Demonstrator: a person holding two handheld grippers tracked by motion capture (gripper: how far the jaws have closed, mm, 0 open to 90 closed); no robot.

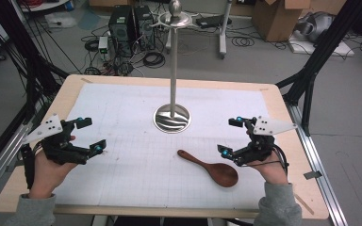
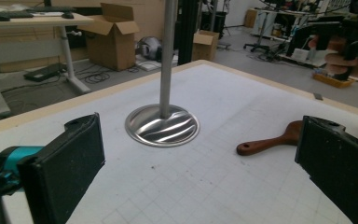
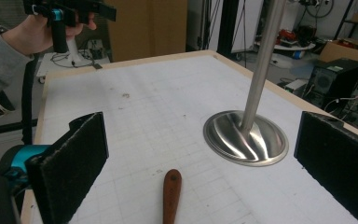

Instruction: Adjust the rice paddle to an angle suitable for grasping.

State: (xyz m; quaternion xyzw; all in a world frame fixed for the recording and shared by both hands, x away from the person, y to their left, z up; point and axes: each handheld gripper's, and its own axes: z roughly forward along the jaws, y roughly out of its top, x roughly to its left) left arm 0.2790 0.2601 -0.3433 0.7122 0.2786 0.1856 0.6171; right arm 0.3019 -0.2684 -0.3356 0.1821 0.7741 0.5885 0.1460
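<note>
A dark wooden spoon point(image 1: 210, 168) lies flat on the white grid mat point(image 1: 136, 141), bowl toward the front right, handle pointing left and back. Its handle end point(image 3: 171, 193) shows low between the right gripper's jaws. A steel stand point(image 1: 172, 117) with a round base and tall pole rises at the mat's middle back. My right gripper point(image 1: 231, 137) hovers just right of the spoon, open, nothing between its jaws. My left gripper point(image 1: 90, 135) hovers over the mat's left side, open and empty. The spoon handle point(image 2: 268, 141) and stand base point(image 2: 162, 125) lie ahead of the left gripper.
The wooden table edge point(image 1: 283, 101) frames the mat. Black frame struts point(image 1: 313, 70) stand at both back corners. Computers, cables and cardboard boxes point(image 1: 275, 16) sit on the floor beyond the table. Bare mat lies between the two grippers.
</note>
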